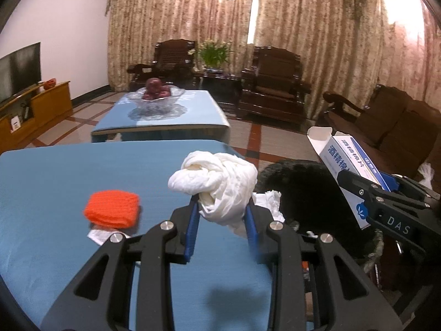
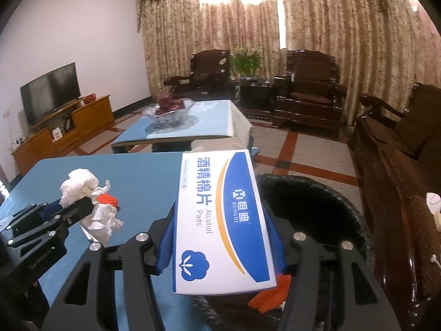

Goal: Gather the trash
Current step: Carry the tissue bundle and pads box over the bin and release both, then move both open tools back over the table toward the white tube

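My left gripper [image 1: 222, 207] is shut on a crumpled white tissue wad [image 1: 217, 182], held above the blue table [image 1: 55, 182]. The same wad [image 2: 80, 187] and left gripper [image 2: 82, 207] appear at the left of the right wrist view. My right gripper [image 2: 220, 229] is shut on a white and blue alcohol pads box [image 2: 220, 220], its end flap open, held over a black trash bin [image 2: 311, 207]. In the left wrist view that box [image 1: 347, 165] hangs at the right, above the bin [image 1: 297, 190]. An orange knitted piece [image 1: 111, 207] lies on the table, left of the wad.
A small white wrapper [image 1: 96, 234] lies by the orange piece. Orange and white scraps [image 2: 273, 295] lie inside the bin. A second blue table holds a glass fruit bowl [image 1: 157, 96]. Dark wooden armchairs [image 1: 275, 82], a sofa [image 2: 399, 165] and a TV stand [image 2: 63, 129] ring the room.
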Demonstrator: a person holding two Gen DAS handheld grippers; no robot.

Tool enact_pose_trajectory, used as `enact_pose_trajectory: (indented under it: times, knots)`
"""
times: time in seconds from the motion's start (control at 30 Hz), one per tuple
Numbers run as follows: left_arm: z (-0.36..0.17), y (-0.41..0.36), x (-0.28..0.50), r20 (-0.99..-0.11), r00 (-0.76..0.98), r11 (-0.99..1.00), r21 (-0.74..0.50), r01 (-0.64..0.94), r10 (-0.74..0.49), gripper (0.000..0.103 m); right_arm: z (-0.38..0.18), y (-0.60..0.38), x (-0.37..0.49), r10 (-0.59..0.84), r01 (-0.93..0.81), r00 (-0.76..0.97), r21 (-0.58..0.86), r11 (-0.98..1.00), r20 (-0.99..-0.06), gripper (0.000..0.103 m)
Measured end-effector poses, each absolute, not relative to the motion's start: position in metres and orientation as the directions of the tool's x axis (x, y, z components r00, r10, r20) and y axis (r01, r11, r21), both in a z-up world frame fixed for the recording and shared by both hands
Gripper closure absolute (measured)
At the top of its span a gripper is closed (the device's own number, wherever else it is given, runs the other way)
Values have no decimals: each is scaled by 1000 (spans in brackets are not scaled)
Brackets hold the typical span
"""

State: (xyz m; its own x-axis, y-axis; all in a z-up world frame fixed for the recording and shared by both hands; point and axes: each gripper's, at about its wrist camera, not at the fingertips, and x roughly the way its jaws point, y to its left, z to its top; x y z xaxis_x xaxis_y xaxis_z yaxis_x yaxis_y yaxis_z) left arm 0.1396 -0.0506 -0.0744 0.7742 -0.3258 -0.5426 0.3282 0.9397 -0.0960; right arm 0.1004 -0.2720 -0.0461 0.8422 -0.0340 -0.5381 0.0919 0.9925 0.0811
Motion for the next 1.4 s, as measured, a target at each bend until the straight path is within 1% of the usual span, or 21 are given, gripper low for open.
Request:
enact_pose_trajectory:
  times: [0.27,0.5,0.73,1.1,1.13,1.17,1.2,1.23,1.27,1.3,1.33,1.37,1.4]
  knots:
    - [-83,-107,145,-542,723,890,-113,442,-428,74,-47,-315,87,-109,172,833,67,983,-542,47]
    - [-96,-152,153,-545,684,851,-115,513,-485,74,-58,-361,81,-161,240,814,71,968,-557,47]
    - [-107,-189,160,-548,663,828,-104,552,-511,74,-75,-389,82,-196,289,788,70,955,-584,47]
    - [-128,-222,182,-595,616,813,-113,571,-516,73,-111,-417,99,-215,310,747,44,950,-630,47]
    - [-129,-224,185,-605,604,809,-120,576,-519,72,-114,-418,101,-217,311,744,39,950,-632,47]
    - [-131,-225,189,-614,594,808,-126,576,-520,67,-116,-419,103,-219,310,742,34,950,-634,47]
    - [-131,-226,192,-618,594,811,-128,571,-515,58,-119,-420,106,-220,307,738,26,951,-638,47]
    - [-131,-226,194,-619,594,813,-130,567,-514,54,-120,-419,106,-226,309,736,19,951,-639,46]
    - [-130,-224,196,-619,588,811,-143,568,-521,48,-122,-419,106,-239,317,733,9,948,-637,36]
    - [-129,-223,197,-616,589,812,-149,565,-523,41,-124,-419,105,-247,323,731,3,947,-636,31]
    - [-127,-221,198,-611,594,814,-153,560,-523,38,-125,-418,104,-260,331,730,-6,943,-632,25]
    - [-125,-217,198,-602,601,816,-157,556,-525,34,-125,-416,103,-269,337,730,-12,941,-628,21]
    - [-123,-216,198,-598,604,817,-161,553,-527,31,-125,-415,101,-274,341,730,-13,940,-626,20]
